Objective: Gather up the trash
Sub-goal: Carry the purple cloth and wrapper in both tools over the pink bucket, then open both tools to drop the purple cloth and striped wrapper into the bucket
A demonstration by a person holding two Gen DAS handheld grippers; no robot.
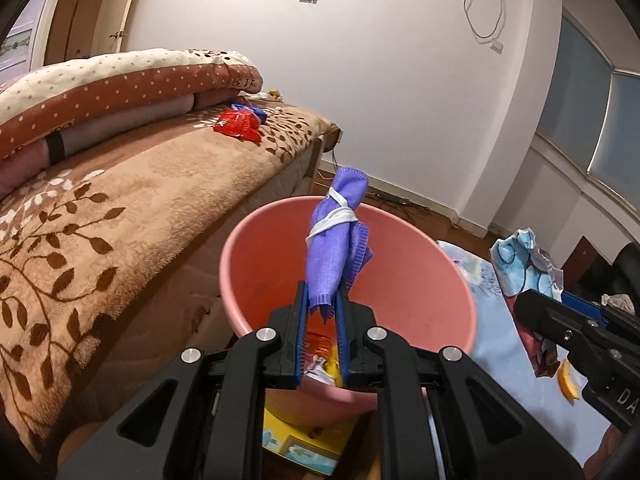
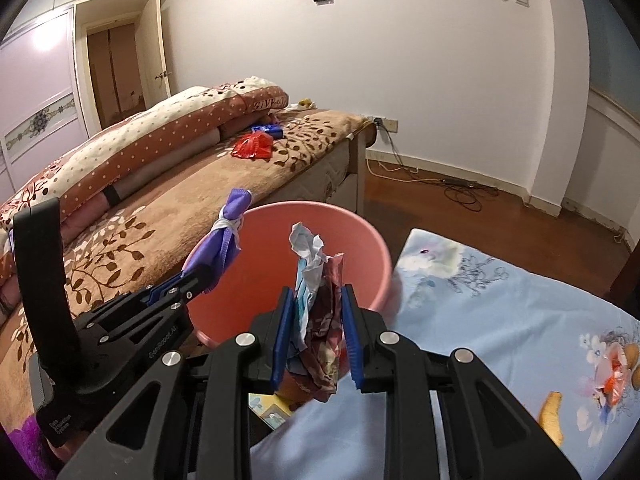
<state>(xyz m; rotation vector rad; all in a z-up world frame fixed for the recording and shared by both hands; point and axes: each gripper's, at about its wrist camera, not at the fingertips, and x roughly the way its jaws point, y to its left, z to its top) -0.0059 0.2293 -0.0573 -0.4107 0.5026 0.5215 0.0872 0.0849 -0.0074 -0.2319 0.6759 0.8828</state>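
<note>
My left gripper [image 1: 322, 300] is shut on a purple face mask [image 1: 338, 240] wrapped in its white ear loops, held above the pink bin [image 1: 248, 240]. It also shows in the right wrist view [image 2: 230, 232] at the bin's left rim. My right gripper [image 2: 316, 300] is shut on a crumpled snack wrapper [image 2: 320, 292], held just in front of the pink bin [image 2: 360, 248]. The wrapper also shows in the left wrist view [image 1: 524, 264]. Some wrappers lie at the bin's bottom [image 1: 320, 356].
A red wrapper [image 1: 238, 124] and a blue one [image 1: 250, 110] lie on the brown leaf-patterned bed [image 1: 120, 208]. An orange peel [image 2: 551, 416] and an orange-red scrap [image 2: 612, 384] lie on the light blue floral sheet [image 2: 500, 320]. Cables run along the wooden floor [image 2: 460, 192].
</note>
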